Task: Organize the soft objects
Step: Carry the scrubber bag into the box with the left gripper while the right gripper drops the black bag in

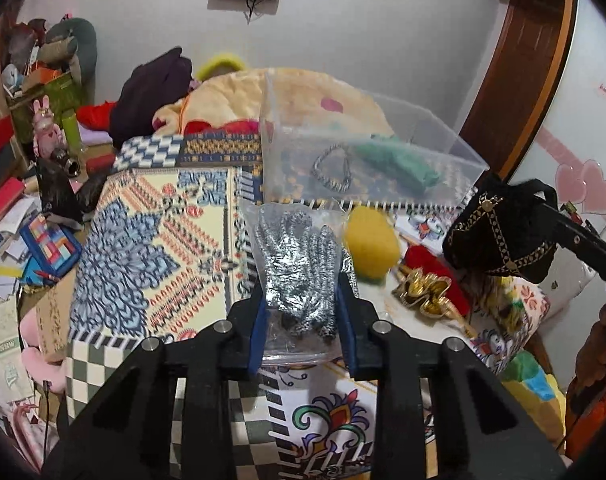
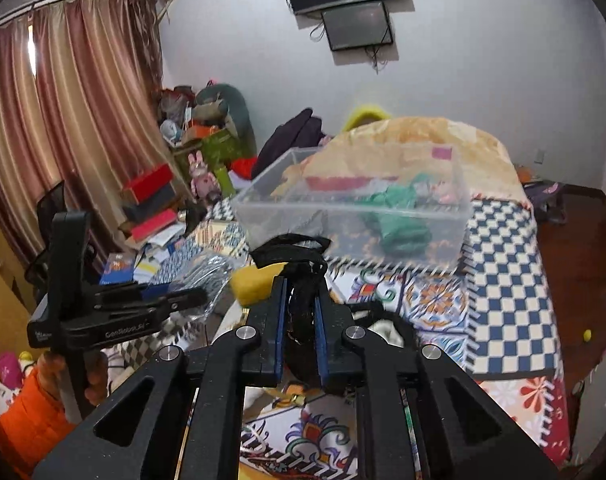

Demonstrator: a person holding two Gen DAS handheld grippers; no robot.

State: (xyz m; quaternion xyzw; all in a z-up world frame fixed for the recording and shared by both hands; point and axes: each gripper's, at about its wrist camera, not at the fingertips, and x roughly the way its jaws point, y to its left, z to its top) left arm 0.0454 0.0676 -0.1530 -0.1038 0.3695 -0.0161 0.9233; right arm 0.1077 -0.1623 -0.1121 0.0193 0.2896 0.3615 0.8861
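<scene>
My left gripper (image 1: 301, 300) is shut on a clear bag of grey-and-white knit gloves (image 1: 299, 268), held above the patterned bedspread (image 1: 143, 248). My right gripper (image 2: 299, 292) is shut on a black pouch with gold trim (image 2: 299, 316); it also shows in the left wrist view (image 1: 499, 232), lifted at the right. A clear plastic bin (image 1: 367, 156) stands ahead and holds a green cloth (image 1: 399, 164) and a striped band (image 1: 331, 172). The bin also shows in the right wrist view (image 2: 355, 216). A yellow sponge (image 1: 371, 244) lies in front of the bin.
A red cloth and a gold ornament (image 1: 423, 292) lie right of the sponge. A peach blanket (image 1: 303, 92) is heaped behind the bin. Books, boxes and toys (image 1: 31, 184) crowd the left side. Curtains (image 2: 63, 120) hang far left.
</scene>
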